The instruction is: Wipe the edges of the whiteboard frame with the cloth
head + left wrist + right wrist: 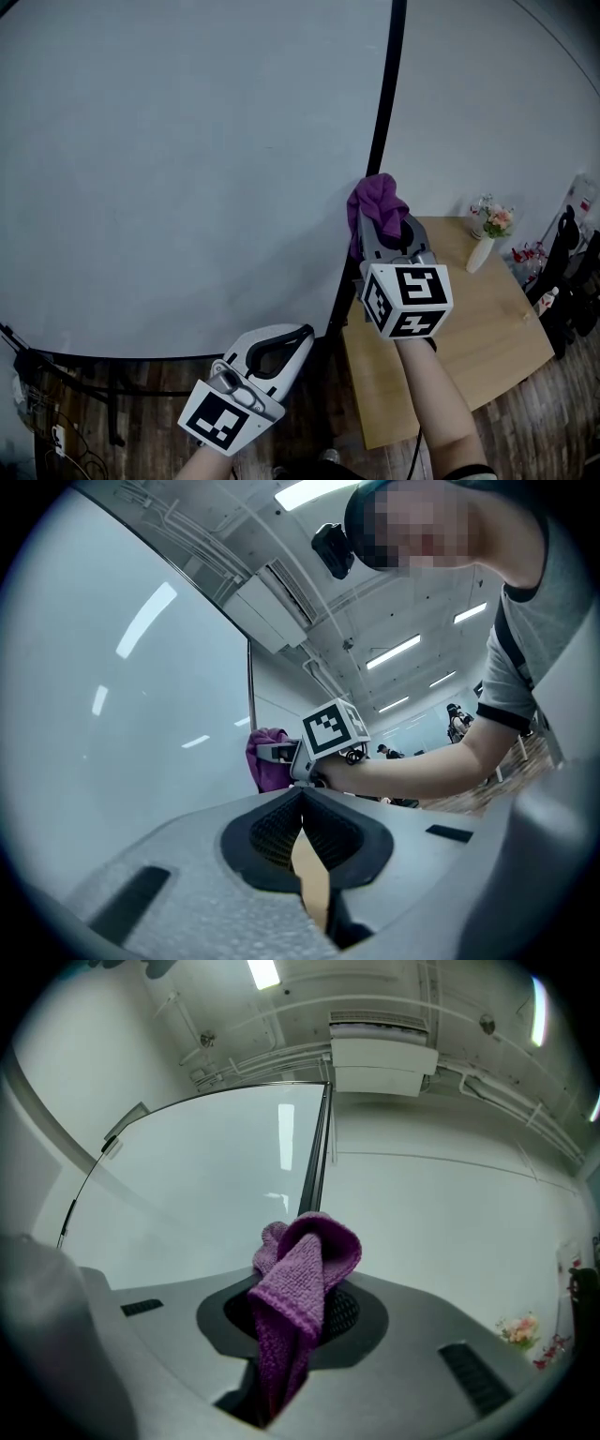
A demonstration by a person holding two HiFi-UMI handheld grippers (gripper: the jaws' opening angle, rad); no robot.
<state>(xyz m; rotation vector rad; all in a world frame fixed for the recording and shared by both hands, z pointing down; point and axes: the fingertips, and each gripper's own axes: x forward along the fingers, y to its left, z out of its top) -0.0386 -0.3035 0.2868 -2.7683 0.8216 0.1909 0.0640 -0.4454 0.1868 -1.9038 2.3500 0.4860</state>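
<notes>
While the wipe is under way, the whiteboard (169, 169) is seen filling the left and centre of the head view. It is bounded by its black frame (386, 84), of which the bottom edge and the right upright edge are visible.

The left gripper (298, 334) is held low, below the bottom edge and clear of the board. In the left gripper view its jaws are brought together at the tips, and nothing is carried between them. No part in the wiping is judged to be assigned to it at present.

Further right, the purple cloth (375, 202) is bunched against the lower part of the right upright edge. It is clamped between the jaws of the right gripper (389, 230), as confirmed in the right gripper view, where a fold is seen standing up out of the closed jaws.

Beyond the frame, a wooden table (469, 319) with a small vase (481, 251) is visible and is not involved.

Progress is judged as partial. One edge is being worked near its lower end. No mark or residue shows which lengths are finished, so the bottom edge and the edges out of view cannot be counted as done.
</notes>
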